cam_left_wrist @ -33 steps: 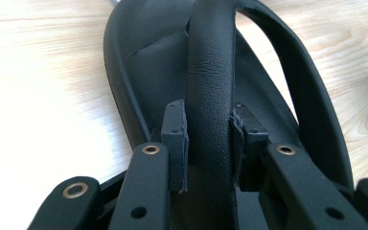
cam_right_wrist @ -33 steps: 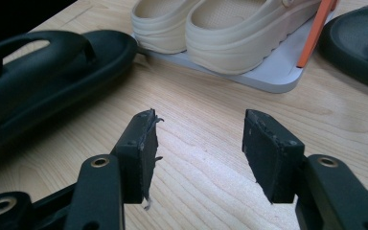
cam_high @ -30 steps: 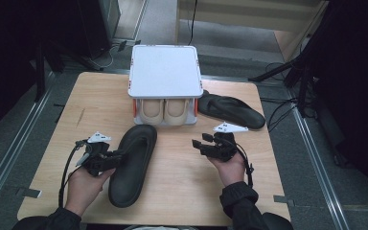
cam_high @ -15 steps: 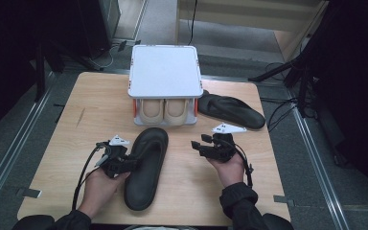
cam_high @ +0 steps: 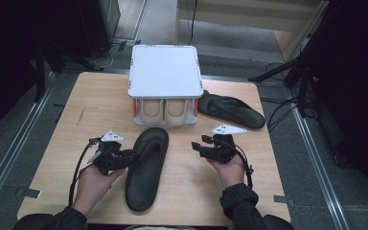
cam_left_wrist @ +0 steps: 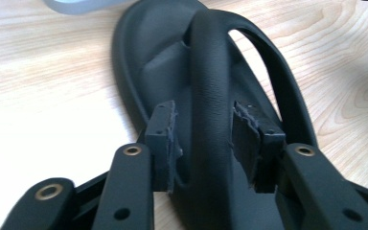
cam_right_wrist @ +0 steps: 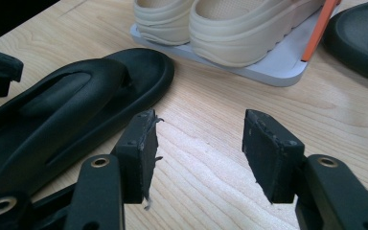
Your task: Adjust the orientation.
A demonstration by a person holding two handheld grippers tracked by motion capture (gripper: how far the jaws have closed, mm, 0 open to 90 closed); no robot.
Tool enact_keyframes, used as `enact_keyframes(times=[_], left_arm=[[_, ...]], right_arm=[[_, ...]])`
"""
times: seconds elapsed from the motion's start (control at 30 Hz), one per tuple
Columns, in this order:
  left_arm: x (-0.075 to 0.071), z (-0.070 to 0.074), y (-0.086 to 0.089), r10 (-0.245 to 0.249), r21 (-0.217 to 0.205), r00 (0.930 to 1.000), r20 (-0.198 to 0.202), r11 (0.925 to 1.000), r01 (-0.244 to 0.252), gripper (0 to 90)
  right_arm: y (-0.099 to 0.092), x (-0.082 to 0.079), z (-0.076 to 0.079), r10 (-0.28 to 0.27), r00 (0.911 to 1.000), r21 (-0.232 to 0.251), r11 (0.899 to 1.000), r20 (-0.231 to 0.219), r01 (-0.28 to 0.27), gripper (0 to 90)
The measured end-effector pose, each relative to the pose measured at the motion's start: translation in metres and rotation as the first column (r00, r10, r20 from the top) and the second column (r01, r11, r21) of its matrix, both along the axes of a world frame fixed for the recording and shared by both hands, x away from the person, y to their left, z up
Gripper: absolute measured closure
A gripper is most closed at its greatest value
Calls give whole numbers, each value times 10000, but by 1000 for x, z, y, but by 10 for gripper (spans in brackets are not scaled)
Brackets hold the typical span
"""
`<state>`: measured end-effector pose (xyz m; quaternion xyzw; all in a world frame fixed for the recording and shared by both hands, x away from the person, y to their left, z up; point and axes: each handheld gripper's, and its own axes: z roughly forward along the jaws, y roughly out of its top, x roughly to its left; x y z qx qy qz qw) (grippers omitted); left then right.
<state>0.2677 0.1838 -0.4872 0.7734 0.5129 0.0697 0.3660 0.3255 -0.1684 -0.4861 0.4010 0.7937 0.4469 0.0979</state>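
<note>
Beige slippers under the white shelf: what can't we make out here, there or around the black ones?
- Beige slippers: high view, white shelf top covers all but their ends.
- Near black flip-flop: left gripper view, its lower end is cut by the bottom edge.
- Far black flip-flop: right gripper view, cut by the right edge.

readable text: none anywhere, looked all over
black flip-flop (cam_high: 147, 167): no brand or size mark visible on strap or footbed
beige clogs (cam_high: 164, 111): plain, no logo legible
white rack top (cam_high: 165, 72): blank, no label
wooden table (cam_high: 72, 124): bare grain, no stickers with writing
</note>
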Motion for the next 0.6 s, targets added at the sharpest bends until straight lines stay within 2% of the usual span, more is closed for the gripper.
enact_keyframes(times=[0.07, 0.2, 0.3, 0.5, 0.6], left_arm=[[2, 0, 5, 34, -22, 9999, -107, 10000, -34, 638], [6, -2, 14, 3, 70, 9998, -175, 10000, -2, 733], [9, -6, 17, -10, -123, 9993, -387, 9999, 5, 774], [16, -7, 22, 32, 26, 9996, -264, 10000, -31, 821], [19, -6, 27, -52, -124, 9996, -261, 9999, 49, 826]], right_arm=[[-1, 0, 0, -8, 10000, 0, 10000, 48, 8, 470], [-4, 0, 1, -82, 10000, 4, 10000, 47, 82, 472], [-5, -1, 1, -126, 9999, 72, 9999, 58, 125, 477], [-9, -1, 3, -226, 9997, 134, 9997, 78, 225, 488], [-13, 0, 3, -343, 9994, 70, 9994, 100, 342, 489]])
